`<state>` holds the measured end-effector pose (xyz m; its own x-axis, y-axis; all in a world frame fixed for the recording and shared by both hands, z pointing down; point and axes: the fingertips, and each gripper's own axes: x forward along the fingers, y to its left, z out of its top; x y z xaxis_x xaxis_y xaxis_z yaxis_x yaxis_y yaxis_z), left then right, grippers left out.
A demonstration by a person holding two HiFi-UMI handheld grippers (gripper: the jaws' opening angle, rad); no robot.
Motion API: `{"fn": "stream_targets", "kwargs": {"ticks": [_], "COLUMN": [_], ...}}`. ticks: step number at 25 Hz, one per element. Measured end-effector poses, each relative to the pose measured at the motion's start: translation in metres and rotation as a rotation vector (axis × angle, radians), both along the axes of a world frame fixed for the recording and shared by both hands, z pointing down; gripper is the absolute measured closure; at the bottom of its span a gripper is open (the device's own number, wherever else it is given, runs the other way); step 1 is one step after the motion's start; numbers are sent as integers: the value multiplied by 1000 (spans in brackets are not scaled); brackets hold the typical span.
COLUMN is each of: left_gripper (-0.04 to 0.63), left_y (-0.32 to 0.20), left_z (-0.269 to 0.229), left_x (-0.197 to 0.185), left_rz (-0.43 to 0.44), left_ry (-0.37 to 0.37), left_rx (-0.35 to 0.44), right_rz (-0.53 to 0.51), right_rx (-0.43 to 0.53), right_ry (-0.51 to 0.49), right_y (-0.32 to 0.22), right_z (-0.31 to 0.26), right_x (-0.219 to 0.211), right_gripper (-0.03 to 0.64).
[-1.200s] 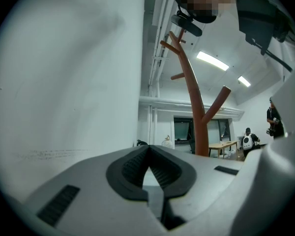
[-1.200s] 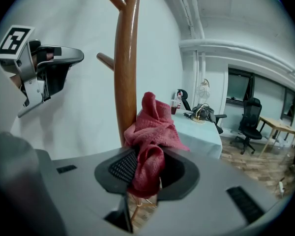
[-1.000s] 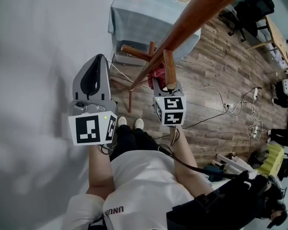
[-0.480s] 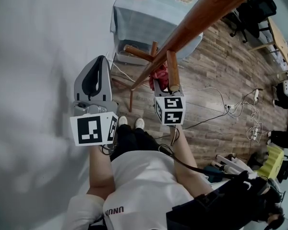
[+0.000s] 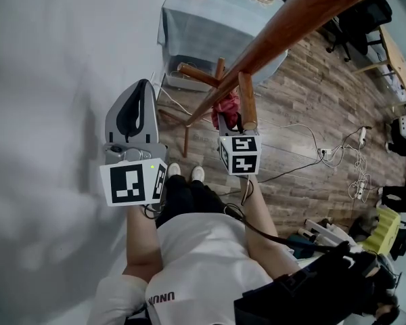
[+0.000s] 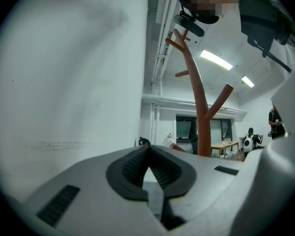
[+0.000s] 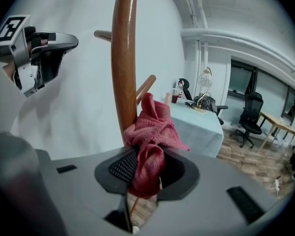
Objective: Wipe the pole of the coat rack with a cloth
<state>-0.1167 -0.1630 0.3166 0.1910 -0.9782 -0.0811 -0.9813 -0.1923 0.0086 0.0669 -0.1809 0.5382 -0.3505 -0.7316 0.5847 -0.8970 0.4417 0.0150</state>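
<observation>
Jaws of right gripper (image 7: pixel 147 173): clamped on a bunched red cloth (image 7: pixel 152 132), with folds bulging up out of the black pads. Cloth pressed against the right side of the coat rack pole (image 7: pixel 124 58), lower centre of the right gripper view, just below a short side peg (image 7: pixel 145 90).

Jaws of left gripper (image 6: pixel 148 151): fully together, tips meeting, nothing between them. Pole upright at centre right of the left gripper view, well apart from these jaws.

Head view:
- Left gripper at left centre, close to the white wall (image 5: pixel 54 80), clear of the pole.
- Right gripper at centre, directly under the slanting pole, with the red cloth visible at the contact point.
- Pale blue covered tabletop (image 5: pixel 210 19) at top centre, beyond the rack base.
- Wooden floor (image 5: pixel 311 107) at right, with white cables (image 5: pixel 338 151) lying on it.
</observation>
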Motion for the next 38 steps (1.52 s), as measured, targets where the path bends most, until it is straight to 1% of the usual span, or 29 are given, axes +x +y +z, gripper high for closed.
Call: {"fn": "stream_targets", "kwargs": {"ticks": [4, 9, 17, 24, 30, 38], "left_gripper": [583, 582, 583, 583, 582, 583], "left_y": [0, -2, 1, -1, 1, 3], "left_z": [1, 4, 5, 0, -1, -16], "left_x": [-1, 2, 5, 9, 11, 16], "left_rz": [-2, 1, 9, 14, 19, 26], "left_ry": [3, -18, -12, -14, -19, -24], "left_rx": [-3, -10, -1, 20, 38, 73], "right_rz": [-2, -3, -3, 15, 44, 87], "right_rx": [-9, -12, 40, 115, 210, 337], "right_ry": [9, 19, 27, 15, 9, -8], "right_y": [1, 0, -2, -12, -21, -26], "right_z": [3, 5, -12, -40, -75, -129], "right_x": [0, 3, 9, 16, 25, 40], "right_gripper": [505, 505, 505, 505, 505, 505]}}
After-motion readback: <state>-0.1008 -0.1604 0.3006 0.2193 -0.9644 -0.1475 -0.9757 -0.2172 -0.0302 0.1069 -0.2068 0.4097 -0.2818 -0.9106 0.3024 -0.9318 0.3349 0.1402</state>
